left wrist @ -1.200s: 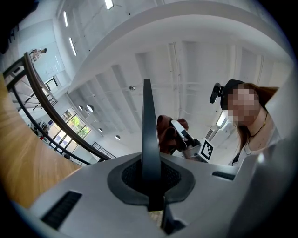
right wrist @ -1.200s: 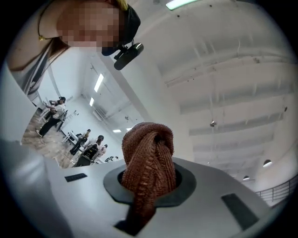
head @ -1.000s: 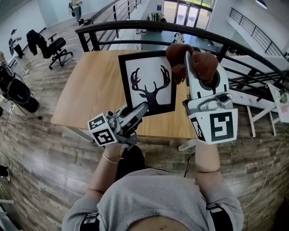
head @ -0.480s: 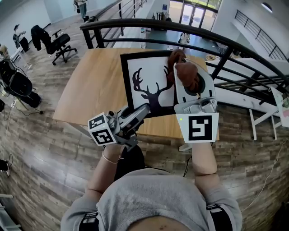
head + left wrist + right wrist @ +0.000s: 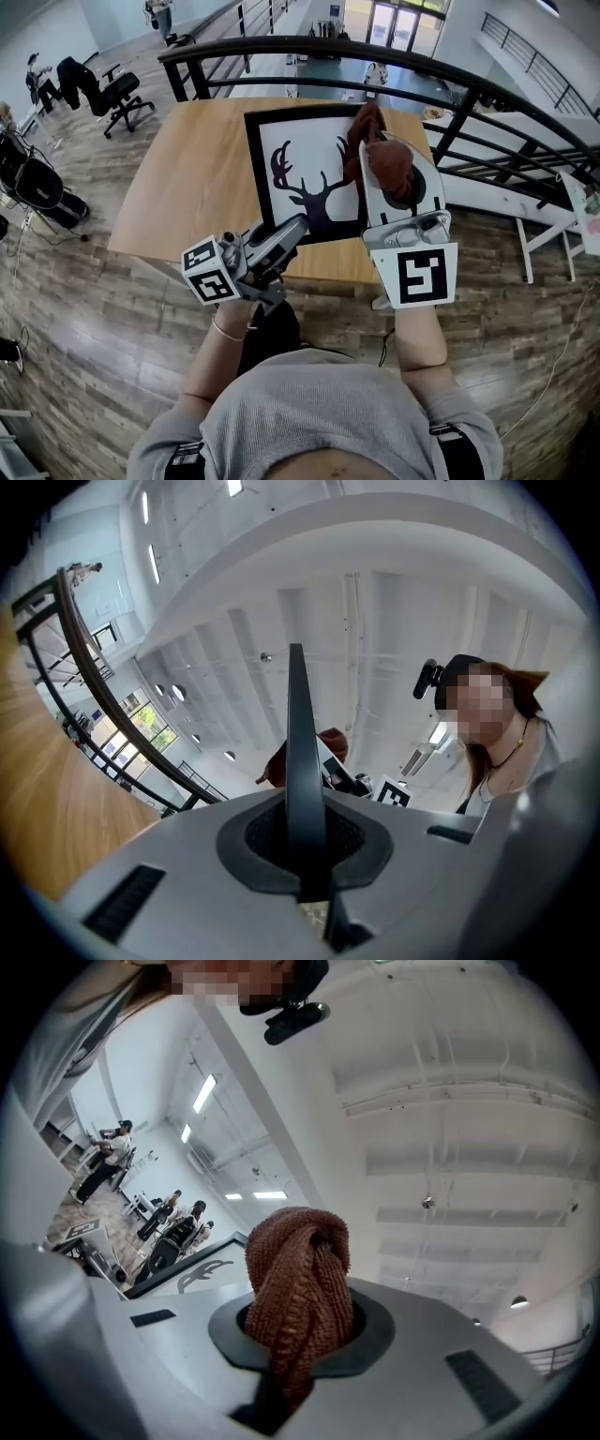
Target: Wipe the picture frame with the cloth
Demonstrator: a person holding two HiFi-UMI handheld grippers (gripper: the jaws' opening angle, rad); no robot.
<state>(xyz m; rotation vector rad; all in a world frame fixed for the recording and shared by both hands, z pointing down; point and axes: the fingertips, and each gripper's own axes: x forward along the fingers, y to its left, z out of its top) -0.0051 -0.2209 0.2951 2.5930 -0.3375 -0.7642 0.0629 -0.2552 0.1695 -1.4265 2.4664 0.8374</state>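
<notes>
Left tool (image 5: 298, 223): jaws drawn narrow, clamped on the near edge of the picture frame (image 5: 305, 141) close to its near left corner. In the left gripper view, that edge rises as a thin dark blade (image 5: 298, 742) from between the jaws.
Right tool (image 5: 384, 161): closed on the cloth (image 5: 367, 131) – a brown knitted wad bunched up and bulging out of the jaws (image 5: 300, 1279).
Picture frame: black border, white print of a dark antlered deer head. Placed over the middle of the tabletop (image 5: 187, 187), with its far edge near the railing (image 5: 281, 47).
Cloth and frame: cloth over the frame's right border, near the far right corner – actual contact cannot be told.
Tabletop: light wood, bare around the frame.
Surroundings: wood-plank floor, black office chair (image 5: 103, 94) far left.
</notes>
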